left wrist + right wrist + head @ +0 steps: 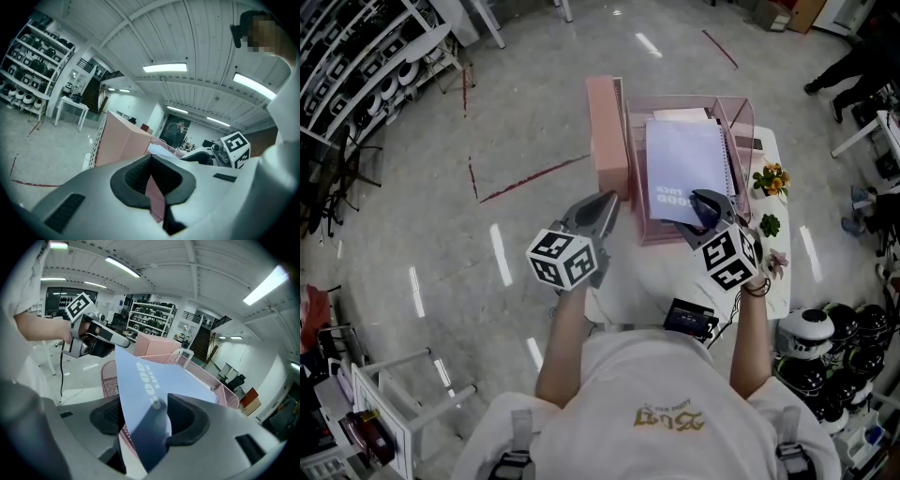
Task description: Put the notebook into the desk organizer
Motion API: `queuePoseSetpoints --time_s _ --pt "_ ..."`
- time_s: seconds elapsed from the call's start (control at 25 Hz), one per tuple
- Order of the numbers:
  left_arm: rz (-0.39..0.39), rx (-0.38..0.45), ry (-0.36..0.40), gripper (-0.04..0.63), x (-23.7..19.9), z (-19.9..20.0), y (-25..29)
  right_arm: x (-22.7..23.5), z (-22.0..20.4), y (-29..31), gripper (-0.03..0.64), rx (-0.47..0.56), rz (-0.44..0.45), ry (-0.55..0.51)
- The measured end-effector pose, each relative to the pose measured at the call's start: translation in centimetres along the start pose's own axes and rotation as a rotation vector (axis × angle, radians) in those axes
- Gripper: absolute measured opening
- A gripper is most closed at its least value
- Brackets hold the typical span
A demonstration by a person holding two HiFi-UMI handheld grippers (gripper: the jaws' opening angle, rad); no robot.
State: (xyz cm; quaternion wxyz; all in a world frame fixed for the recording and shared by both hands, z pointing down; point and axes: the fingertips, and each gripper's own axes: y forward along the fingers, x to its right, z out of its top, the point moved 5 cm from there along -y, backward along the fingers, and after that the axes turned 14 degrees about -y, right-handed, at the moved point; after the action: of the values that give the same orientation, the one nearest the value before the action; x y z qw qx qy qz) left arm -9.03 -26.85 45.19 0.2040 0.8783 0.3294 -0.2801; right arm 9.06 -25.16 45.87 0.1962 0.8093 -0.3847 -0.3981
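The notebook has a pale lavender cover with white lettering and lies flat on the pink mesh desk organizer. Its near corner sticks out toward me. My right gripper sits at that corner, open: in the right gripper view the notebook runs between the spread jaws with a gap beside the left pad. My left gripper hovers just left of the organizer's front, beside its solid pink box, jaws together and holding nothing. The left gripper view looks past its shut tips at the pink box.
The organizer stands on a small white table. At the table's right edge are a little yellow flower pot and a green plant. Several helmets lie on the floor at right. Shelving fills the upper left.
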Motion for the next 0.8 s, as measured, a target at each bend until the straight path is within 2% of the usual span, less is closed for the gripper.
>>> queuePoseSetpoints --time_s 0.2,0.32,0.4,0.44,0.64,0.8 --pt "-0.027 -0.02 -0.01 0.015 0.3 -0.2 0.0 0.1 0.0 0.0 0.256 -0.016 0.058 -0.031" --pt "-0.037 -0.026 -0.012 0.015 0.5 -0.2 -0.2 0.0 0.0 -0.1 0.281 -0.029 0.163 -0.044" --pt "-0.04 -0.028 -0.013 0.015 0.6 -0.3 -0.3 -0.5 -0.1 -0.1 0.351 -0.027 0.245 -0.025" --pt "-0.041 -0.029 -0.013 0.015 0.7 -0.3 -0.4 -0.6 -0.1 -0.1 0.351 -0.014 0.26 -0.013" --pt "-0.048 -0.032 -0.016 0.015 1.0 -0.6 -0.5 -1.0 -0.3 -0.3 0.36 0.009 0.211 0.019" --pt "-0.058 -0.036 -0.02 0.015 1.5 -0.9 -0.6 -1.4 0.1 -1.4 0.359 0.067 0.162 0.111"
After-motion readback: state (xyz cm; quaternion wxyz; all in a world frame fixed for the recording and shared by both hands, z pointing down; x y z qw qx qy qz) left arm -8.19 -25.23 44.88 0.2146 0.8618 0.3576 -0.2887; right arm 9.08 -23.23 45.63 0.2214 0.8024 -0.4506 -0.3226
